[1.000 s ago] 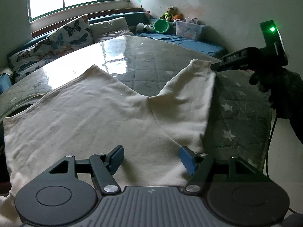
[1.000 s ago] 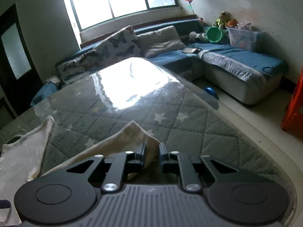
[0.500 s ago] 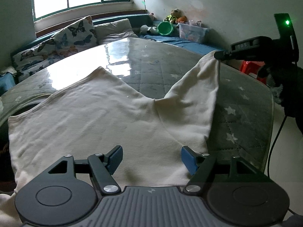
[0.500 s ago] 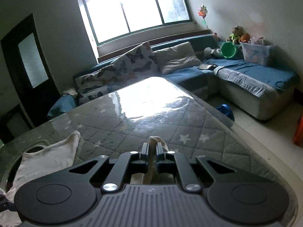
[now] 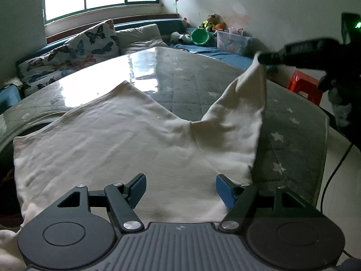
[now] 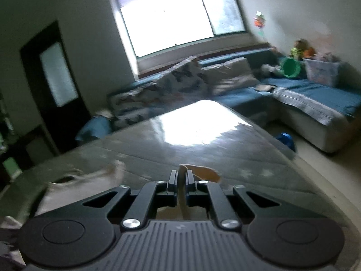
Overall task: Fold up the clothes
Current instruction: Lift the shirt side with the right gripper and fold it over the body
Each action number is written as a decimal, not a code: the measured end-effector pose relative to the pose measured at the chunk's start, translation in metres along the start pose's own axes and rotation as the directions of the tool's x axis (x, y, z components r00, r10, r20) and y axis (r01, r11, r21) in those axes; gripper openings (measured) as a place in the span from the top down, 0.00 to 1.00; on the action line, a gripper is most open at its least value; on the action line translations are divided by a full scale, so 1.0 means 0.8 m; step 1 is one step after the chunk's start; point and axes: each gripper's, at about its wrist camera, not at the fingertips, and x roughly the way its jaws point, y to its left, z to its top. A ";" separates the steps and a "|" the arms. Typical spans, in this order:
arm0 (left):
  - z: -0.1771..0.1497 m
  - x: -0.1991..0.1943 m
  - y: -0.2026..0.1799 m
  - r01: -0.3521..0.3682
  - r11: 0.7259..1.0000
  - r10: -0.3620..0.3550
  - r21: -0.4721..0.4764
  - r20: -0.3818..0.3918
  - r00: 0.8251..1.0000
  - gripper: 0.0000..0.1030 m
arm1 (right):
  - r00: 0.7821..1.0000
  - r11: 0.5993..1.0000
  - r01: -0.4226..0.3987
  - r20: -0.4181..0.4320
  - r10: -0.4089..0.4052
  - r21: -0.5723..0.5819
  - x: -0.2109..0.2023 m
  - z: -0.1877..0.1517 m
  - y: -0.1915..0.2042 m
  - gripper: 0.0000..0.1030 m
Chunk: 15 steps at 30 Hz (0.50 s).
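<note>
A cream-white garment [image 5: 117, 144] lies spread on the table [image 5: 180, 79], its two far ends pointing away from me like a V. My left gripper [image 5: 180, 188] hovers open just above the garment's near edge, blue pads apart with nothing between them. My right gripper [image 5: 261, 57] is at the upper right of the left wrist view, shut on the tip of the garment's right end [image 5: 246, 103] and holding it up off the table. In the right wrist view that gripper [image 6: 181, 177] pinches a strip of the cream cloth [image 6: 203, 172] between its jaws.
The table has a grey star-quilted cover [image 5: 291, 135] under glossy film. Behind it a blue corner sofa [image 6: 315, 94] holds butterfly cushions [image 5: 94, 43], a green bowl [image 5: 200, 36] and a clear box [image 5: 232, 41]. A red stool [image 5: 304, 85] stands right of the table.
My right gripper has risen with the garment's right end, lifting it from flat on the table into a raised peak. The left gripper has stayed over the near edge.
</note>
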 end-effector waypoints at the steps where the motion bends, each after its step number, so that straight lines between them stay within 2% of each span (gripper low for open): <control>1: -0.001 -0.002 0.001 -0.001 1.000 0.001 -0.003 0.003 1.000 0.31 | 0.999 0.999 -0.034 0.008 0.034 -0.011 -0.004 0.004 0.012 0.95; 5: -0.005 -0.011 0.008 -0.002 1.000 0.002 -0.019 0.021 1.000 0.29 | 0.987 0.986 -0.159 0.015 0.160 -0.054 -0.014 0.010 0.057 0.95; 10: -0.012 -0.025 0.021 -0.004 0.999 0.007 -0.053 0.047 0.999 0.27 | 0.952 0.941 -0.306 -0.034 0.305 -0.145 -0.016 0.006 0.123 0.95; 15: -0.022 -0.037 0.041 -0.009 0.994 0.016 -0.105 0.065 0.998 0.27 | 0.903 0.878 -0.430 -0.115 0.415 -0.208 -0.009 -0.010 0.185 0.95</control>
